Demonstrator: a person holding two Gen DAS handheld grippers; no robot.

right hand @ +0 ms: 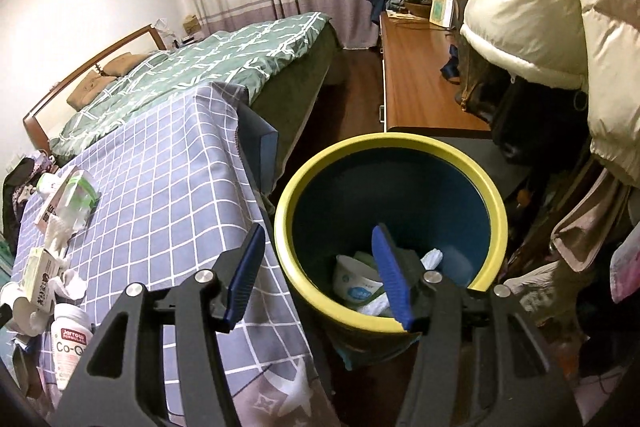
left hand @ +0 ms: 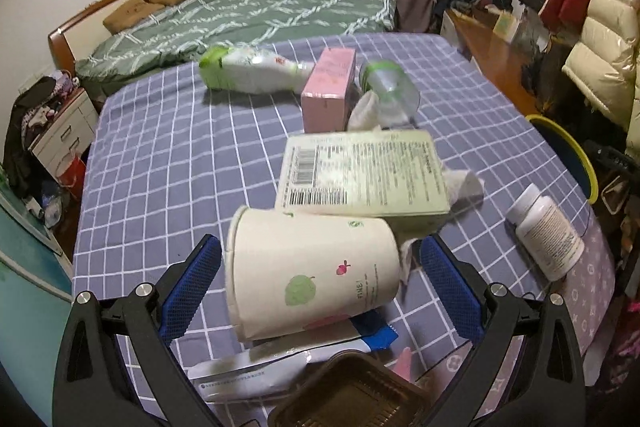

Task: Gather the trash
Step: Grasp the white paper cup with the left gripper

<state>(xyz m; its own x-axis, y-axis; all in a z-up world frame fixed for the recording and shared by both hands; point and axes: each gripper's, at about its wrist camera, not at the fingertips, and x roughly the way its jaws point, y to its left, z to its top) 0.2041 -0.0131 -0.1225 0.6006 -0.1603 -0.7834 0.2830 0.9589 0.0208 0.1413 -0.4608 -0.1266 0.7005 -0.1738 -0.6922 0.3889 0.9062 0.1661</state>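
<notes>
A cream paper cup [left hand: 312,267] with a green fruit print lies on its side on the blue checked tablecloth [left hand: 160,155]. My left gripper [left hand: 320,241] is open and straddles the cup, with a small gap showing at each blue pad. Behind the cup lie a flat box with barcodes [left hand: 364,175], crumpled tissue [left hand: 464,183], a pink box [left hand: 330,87] and two plastic bottles [left hand: 248,71]. My right gripper [right hand: 318,229] is open and empty over the near rim of a yellow-rimmed blue bin [right hand: 400,143], which holds a white bowl [right hand: 356,283] and papers.
A white pill bottle [left hand: 546,231] lies at the table's right edge, near the bin [left hand: 576,147]. A brown plastic tray [left hand: 352,395] and a silver wrapper [left hand: 260,367] sit under my left gripper. A bed [left hand: 240,19], a wooden desk [right hand: 420,75] and hanging coats [right hand: 560,7] surround the table.
</notes>
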